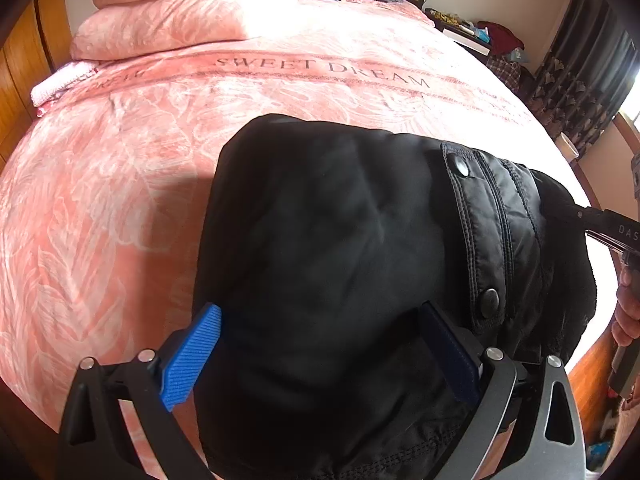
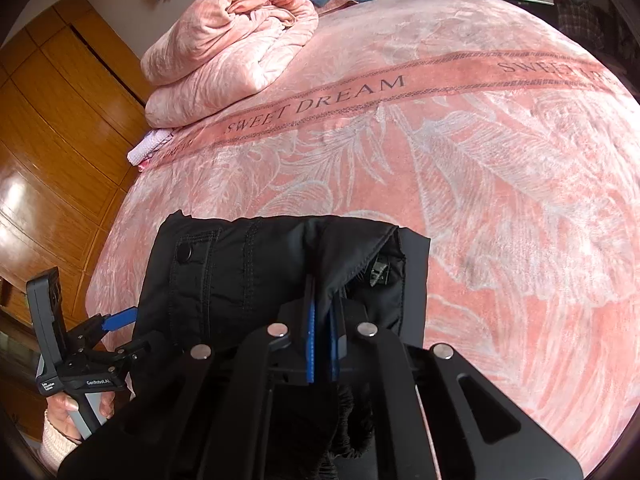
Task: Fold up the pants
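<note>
Here, both grippers work black pants (image 1: 340, 248) at the near edge of a bed (image 1: 120, 208).

The left gripper (image 1: 320, 360) stands spread, its blue pads either side of the fabric, which bulges between them unpinched; the right gripper (image 2: 322, 344) is clenched on an edge of the cloth. The pants lie in a compact, layered bundle with snaps showing, so folding looks well along; a last fold or flattening probably remains. A folded quilt (image 2: 228, 52) sits well apart near the far left side, and nothing blocks the pants.
</note>
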{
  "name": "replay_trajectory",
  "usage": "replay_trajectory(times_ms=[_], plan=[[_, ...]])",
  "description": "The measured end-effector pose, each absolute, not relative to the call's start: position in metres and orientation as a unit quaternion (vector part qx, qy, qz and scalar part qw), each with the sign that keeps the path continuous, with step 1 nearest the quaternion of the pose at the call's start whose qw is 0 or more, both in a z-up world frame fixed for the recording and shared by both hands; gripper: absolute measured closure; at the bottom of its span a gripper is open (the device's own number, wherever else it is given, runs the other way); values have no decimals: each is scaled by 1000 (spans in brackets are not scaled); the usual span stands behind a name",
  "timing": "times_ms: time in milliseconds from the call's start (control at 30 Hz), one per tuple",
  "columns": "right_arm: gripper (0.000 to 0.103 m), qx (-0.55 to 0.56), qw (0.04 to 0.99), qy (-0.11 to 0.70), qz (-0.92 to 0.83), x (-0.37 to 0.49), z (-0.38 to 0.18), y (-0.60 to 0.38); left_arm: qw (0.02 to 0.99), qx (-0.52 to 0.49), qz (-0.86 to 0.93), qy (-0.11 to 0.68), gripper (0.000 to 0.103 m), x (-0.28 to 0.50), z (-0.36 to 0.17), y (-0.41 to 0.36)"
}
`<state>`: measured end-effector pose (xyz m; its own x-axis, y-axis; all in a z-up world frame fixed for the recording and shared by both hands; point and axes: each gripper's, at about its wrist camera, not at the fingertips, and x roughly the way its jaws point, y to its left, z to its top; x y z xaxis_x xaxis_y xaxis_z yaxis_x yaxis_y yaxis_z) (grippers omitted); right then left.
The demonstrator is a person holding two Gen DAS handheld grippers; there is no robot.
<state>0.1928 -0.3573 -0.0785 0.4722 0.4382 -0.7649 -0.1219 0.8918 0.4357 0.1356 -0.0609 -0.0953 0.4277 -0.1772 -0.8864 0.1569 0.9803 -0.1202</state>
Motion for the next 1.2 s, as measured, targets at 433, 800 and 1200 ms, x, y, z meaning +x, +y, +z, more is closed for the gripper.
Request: replay_trajectory(times_ms=[433, 800, 1200], plan=[[74, 179, 835, 500, 144, 186, -99, -372, 846, 7, -101, 524, 4, 133, -97, -70], [65, 163, 846, 491, 129, 112, -82, -380, 843, -18, -103, 527, 4, 110, -93, -58], [62, 240, 822, 499, 137, 91, -102, -381, 839, -31, -100, 533, 4, 93, -95, -53]])
